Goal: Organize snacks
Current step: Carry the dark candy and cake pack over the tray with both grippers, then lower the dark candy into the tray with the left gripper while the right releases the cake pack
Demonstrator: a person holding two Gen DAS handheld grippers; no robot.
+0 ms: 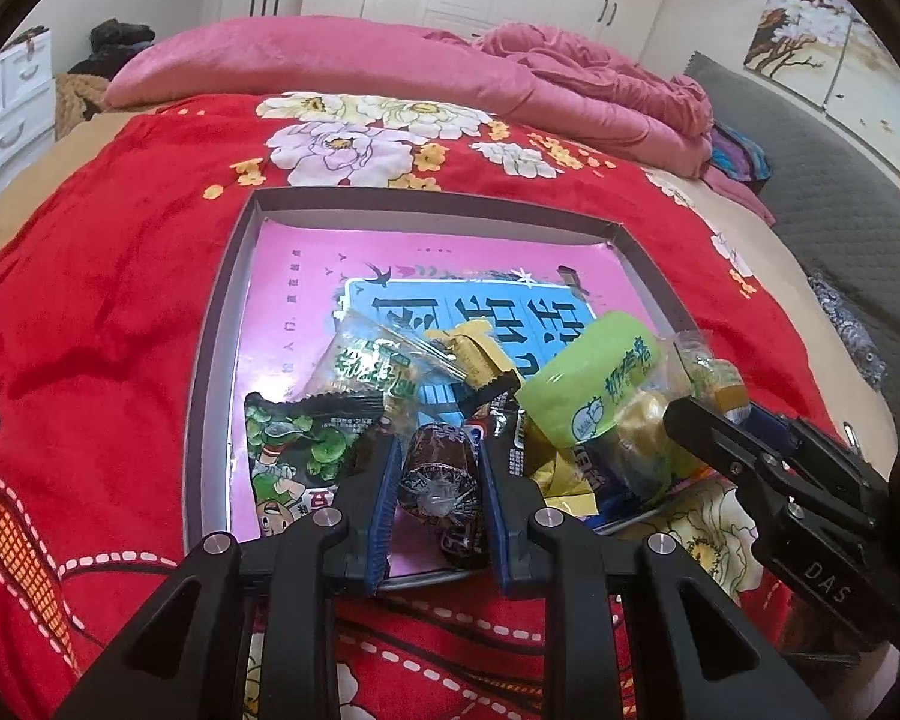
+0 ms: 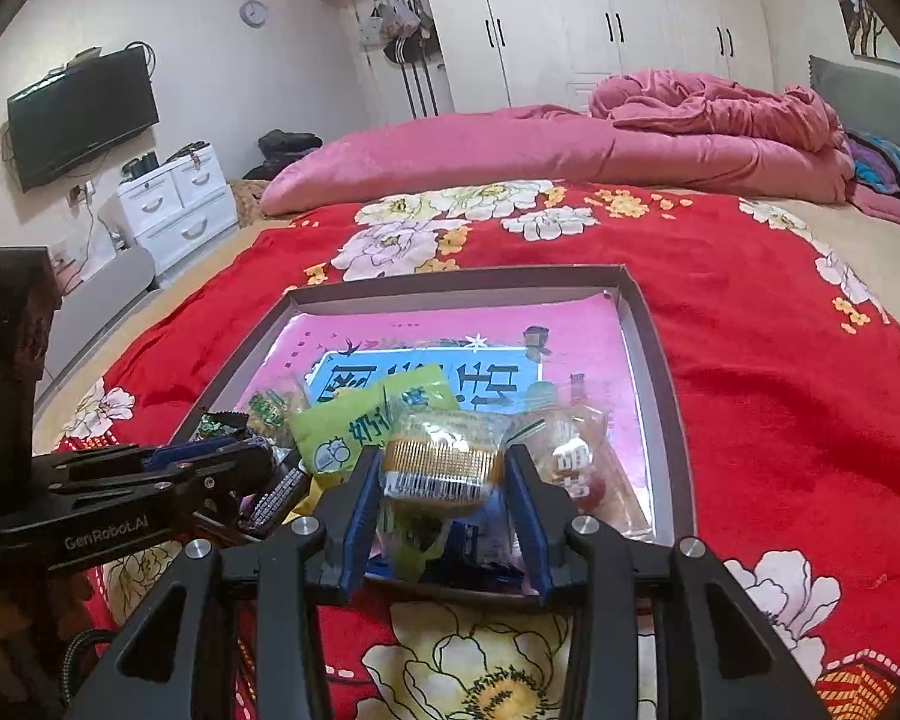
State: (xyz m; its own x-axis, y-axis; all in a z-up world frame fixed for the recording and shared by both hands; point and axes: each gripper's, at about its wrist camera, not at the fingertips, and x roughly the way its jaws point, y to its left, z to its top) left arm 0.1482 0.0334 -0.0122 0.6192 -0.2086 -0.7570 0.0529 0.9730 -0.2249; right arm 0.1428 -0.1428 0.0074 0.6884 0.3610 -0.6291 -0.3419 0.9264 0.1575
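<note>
A shallow grey-rimmed tray [image 1: 222, 324] with a pink printed bottom lies on the red floral blanket, snacks piled at its near end. My left gripper [image 1: 441, 447] is shut on a dark brown round wrapped snack [image 1: 438, 486] just above the tray's near edge. My right gripper [image 2: 443, 456] is shut on a clear-wrapped yellow cake [image 2: 444, 471] over the tray [image 2: 660, 372]. A lime-green packet [image 1: 594, 378] [image 2: 378, 420] sits between the two grippers. Each gripper shows side-on in the other view: the right gripper [image 1: 684, 414], the left gripper [image 2: 264, 462].
A green pea packet [image 1: 294, 450], a clear packet with green print [image 1: 372, 366] and a yellow wrapped sweet [image 1: 474, 354] lie in the tray's left part. A clear packet with red print [image 2: 576, 456] lies at the right. A pink quilt [image 2: 570, 150] is heaped beyond.
</note>
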